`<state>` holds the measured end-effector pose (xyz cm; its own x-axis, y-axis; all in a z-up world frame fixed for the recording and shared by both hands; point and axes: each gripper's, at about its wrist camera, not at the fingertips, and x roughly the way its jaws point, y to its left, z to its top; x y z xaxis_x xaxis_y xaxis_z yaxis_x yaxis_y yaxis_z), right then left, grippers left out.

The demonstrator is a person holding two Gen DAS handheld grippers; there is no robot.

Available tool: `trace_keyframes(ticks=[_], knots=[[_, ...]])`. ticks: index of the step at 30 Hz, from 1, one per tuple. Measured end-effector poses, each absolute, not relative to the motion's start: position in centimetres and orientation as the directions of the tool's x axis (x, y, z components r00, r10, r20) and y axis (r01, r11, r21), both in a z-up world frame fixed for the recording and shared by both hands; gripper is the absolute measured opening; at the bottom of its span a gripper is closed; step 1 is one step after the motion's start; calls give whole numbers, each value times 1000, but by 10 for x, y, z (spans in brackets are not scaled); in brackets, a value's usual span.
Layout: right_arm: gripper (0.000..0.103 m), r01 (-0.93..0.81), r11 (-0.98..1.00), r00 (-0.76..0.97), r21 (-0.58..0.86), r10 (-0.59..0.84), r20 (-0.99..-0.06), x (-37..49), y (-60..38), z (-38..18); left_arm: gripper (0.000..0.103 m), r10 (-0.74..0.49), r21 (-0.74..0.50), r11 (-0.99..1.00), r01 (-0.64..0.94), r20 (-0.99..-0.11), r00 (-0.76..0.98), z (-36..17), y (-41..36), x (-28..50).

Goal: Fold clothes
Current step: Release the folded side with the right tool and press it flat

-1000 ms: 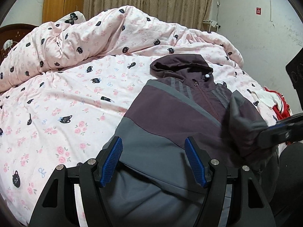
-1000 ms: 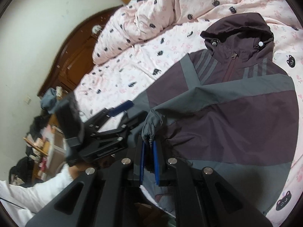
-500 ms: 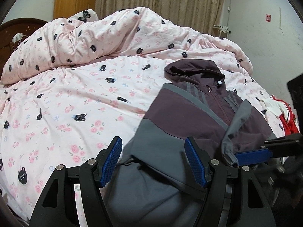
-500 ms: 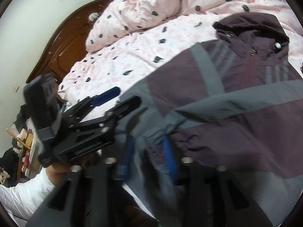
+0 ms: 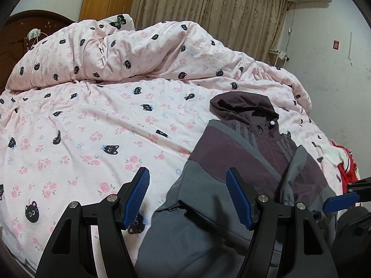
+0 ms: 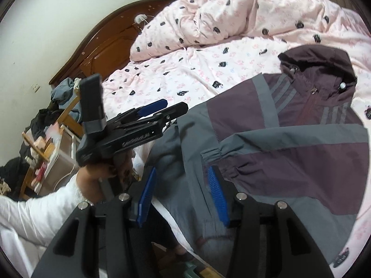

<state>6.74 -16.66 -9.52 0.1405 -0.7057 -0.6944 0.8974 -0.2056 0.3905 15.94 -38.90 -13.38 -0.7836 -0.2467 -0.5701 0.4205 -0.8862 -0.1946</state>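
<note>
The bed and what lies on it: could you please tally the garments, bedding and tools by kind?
Hooded jackets: 1, the jacket
Red-and-white clothes: 1, the pile
Quilts: 1, the quilt
Tools: 2, the left tool and the right tool
Total: 5

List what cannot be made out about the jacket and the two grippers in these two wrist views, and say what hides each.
- Jacket hem: both views, covered by the gripper frames and cut by the lower edge.
- Jacket's far sleeve: left wrist view, lost under the folded-over sleeve.
- Right gripper: left wrist view, mostly cut off by the right edge.
- Left gripper: right wrist view, seen side-on, so its opening is hard to judge there.
- Red clothing: left wrist view, too small and edge-cut to identify.
</note>
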Motion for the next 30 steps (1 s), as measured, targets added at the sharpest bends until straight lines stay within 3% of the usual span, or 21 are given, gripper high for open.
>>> trace_keyframes(ticks=[10,12,14,22,26,30], knots=[[48,971,-233,-104,49,-600,-793,88,-167,-117,64,-229,-193,-900,392,-557,-798,-130,-379,154],[41,974,-226,-136,-2,-581,-803,93,-171,-123,64,-230,-195,-897,396,-559,-797,-130,-379,155],[24,976,-217,-137,-12,-569,-811,97,-176,-127,64,-229,-197,-897,396,-560,-796,-131,-380,156],[22,980,-196,-87,36,-582,-808,107,-186,-142,64,-169,-225,-915,336,-542,-823,-129,-375,158],[26,974,-210,-64,80,-597,-799,105,-187,-157,64,-122,-225,-933,280,-533,-837,-127,-365,155],[51,969,-189,4,161,-636,-771,106,-181,-154,64,-68,-211,-954,213,-540,-839,-127,-351,150]])
